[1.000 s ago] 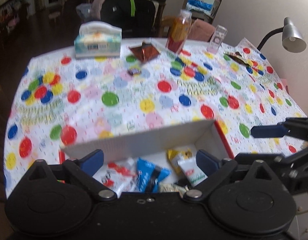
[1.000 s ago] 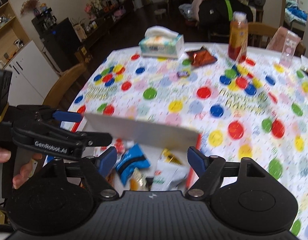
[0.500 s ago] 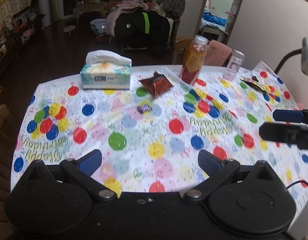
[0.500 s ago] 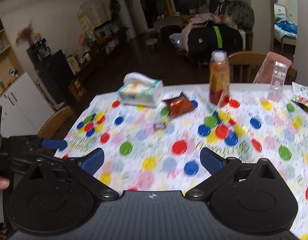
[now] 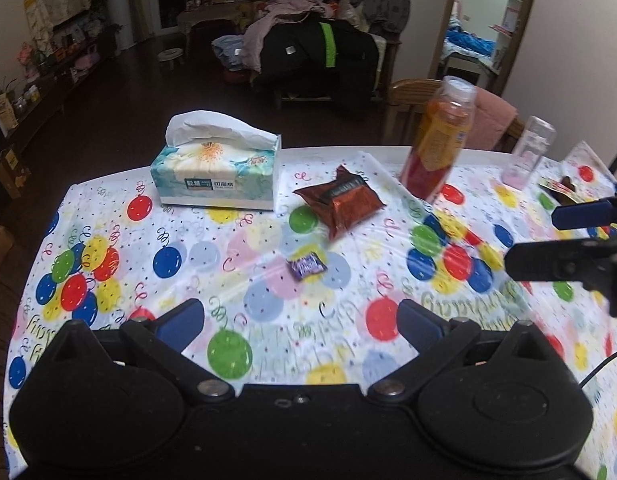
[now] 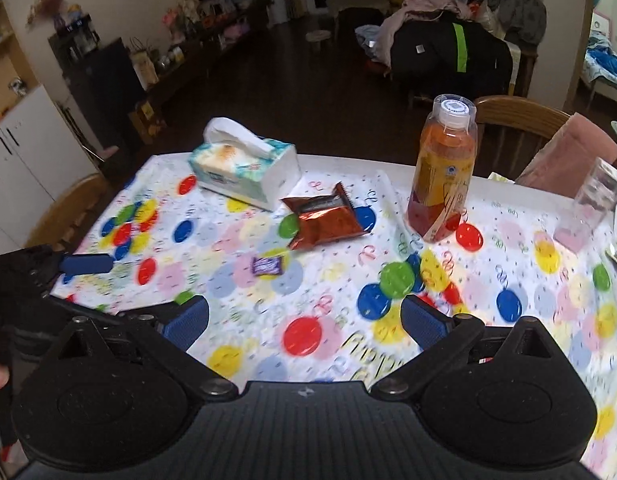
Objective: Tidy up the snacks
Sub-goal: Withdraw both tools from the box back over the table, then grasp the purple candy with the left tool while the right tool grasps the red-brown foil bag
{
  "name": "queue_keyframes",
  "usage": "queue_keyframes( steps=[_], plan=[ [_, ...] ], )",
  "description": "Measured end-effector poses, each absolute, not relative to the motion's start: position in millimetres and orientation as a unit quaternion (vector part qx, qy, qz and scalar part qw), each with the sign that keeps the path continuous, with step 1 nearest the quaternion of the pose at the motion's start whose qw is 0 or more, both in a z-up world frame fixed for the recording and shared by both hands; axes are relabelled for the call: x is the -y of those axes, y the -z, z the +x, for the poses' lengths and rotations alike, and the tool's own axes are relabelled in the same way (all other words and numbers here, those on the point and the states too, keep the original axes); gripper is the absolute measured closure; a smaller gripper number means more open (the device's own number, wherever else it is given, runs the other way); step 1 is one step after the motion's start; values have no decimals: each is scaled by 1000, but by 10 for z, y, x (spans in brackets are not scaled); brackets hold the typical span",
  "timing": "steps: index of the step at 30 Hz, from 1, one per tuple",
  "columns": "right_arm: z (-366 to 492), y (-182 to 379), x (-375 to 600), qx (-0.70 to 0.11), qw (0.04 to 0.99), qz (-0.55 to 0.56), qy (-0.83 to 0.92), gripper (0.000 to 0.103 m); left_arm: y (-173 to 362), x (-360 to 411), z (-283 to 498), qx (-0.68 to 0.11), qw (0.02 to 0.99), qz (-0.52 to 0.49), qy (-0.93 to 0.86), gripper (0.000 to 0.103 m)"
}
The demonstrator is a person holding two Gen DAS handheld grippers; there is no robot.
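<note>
Both grippers are spread wide with nothing between the blue pads: the left gripper [image 5: 300, 320] hangs over the near part of the balloon-print plastic tablecloth [image 5: 236, 292], and the right gripper [image 6: 304, 320] is right alongside it, also empty. Two loose snacks sit ahead of them. Closest is a small purple foil-wrapped candy [image 5: 307, 267], straight out in front of the left gripper and slightly left of centre for the right one [image 6: 267, 266]. Just past it is a crinkly red-brown foil snack packet [image 5: 340, 200], lying flat between the floral tissue box [image 5: 216, 176] and the tall orange drink bottle [image 6: 444, 176]. My guess is both are super light and the foil is slippery. The candy is tiny and flat, so come straight down and pinch across its short sides. The packet looks puffy and soft, so I'd grab a crimped end seam rather than squash the middle.
</note>
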State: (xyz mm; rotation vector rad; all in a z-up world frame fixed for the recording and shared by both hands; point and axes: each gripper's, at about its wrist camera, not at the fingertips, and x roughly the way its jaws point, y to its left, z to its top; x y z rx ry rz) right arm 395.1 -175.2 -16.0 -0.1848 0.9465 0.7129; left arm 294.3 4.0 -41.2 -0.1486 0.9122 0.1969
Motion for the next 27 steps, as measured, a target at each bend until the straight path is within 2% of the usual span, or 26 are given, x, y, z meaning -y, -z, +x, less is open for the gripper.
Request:
queue_keyframes(
  steps=[16,22,27],
  plan=[
    [5076,834,917,-458,815,-117,-336,0,1038,-195,3740,-473,864,-115,-131,1],
    [5374,1131,721,-478,808,-116,-324,0,1274,-277,4013,-494,847,-143,-136,4],
    [5496,1329,621,-492,803,-116,-316,0,1470,-340,4163,-510,833,-163,-142,11]
  ],
)
